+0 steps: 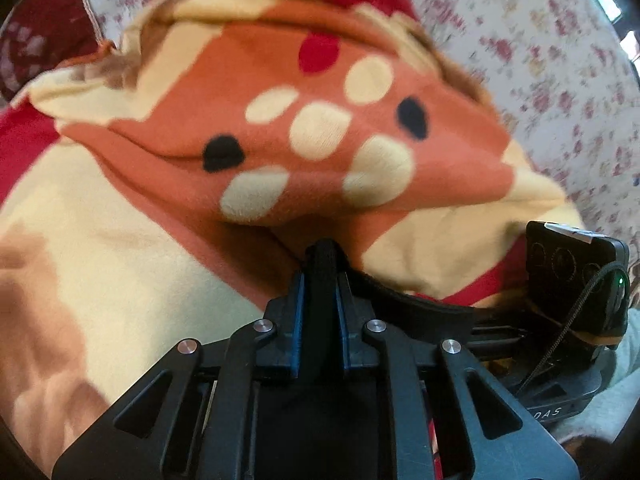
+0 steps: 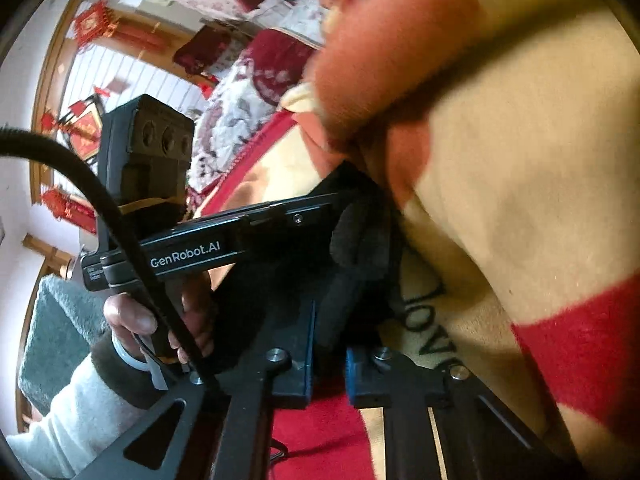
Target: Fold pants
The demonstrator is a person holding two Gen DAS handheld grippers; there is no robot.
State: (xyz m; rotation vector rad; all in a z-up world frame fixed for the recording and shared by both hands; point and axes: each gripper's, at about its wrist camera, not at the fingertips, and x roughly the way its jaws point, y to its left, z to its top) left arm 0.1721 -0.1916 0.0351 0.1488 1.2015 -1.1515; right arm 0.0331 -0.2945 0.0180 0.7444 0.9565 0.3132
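Two grippers are at work on the same fleecy pants (image 1: 320, 132), and both have their black fingers pinched tight on cloth. From behind the left gripper (image 1: 325, 249) I see its fingertips pressed together with an orange fold of the pants caught between them, the fabric bunching up and away from the tips. That fold carries cream dots, two black dots and a red one; beyond it the cloth runs cream, with red bands at the sides. The right gripper's body (image 1: 576, 276) sits just beside it on the right side of that view, touching the same heap.

Over the right gripper (image 2: 352, 240), its padded fingers are likewise closed on the cream and orange cloth, which drapes over them and fills the right half of that view; dark lettering shows on a cream part near the linkage. The left gripper (image 2: 240, 236) lies just beside it, held by a hand (image 2: 160, 328) in a pale fluffy sleeve (image 2: 80, 412).

Under the pants lies a flowered bedcover (image 1: 540, 80), with a dark red cushion (image 1: 44, 28) at its far left corner. No containers are in view.
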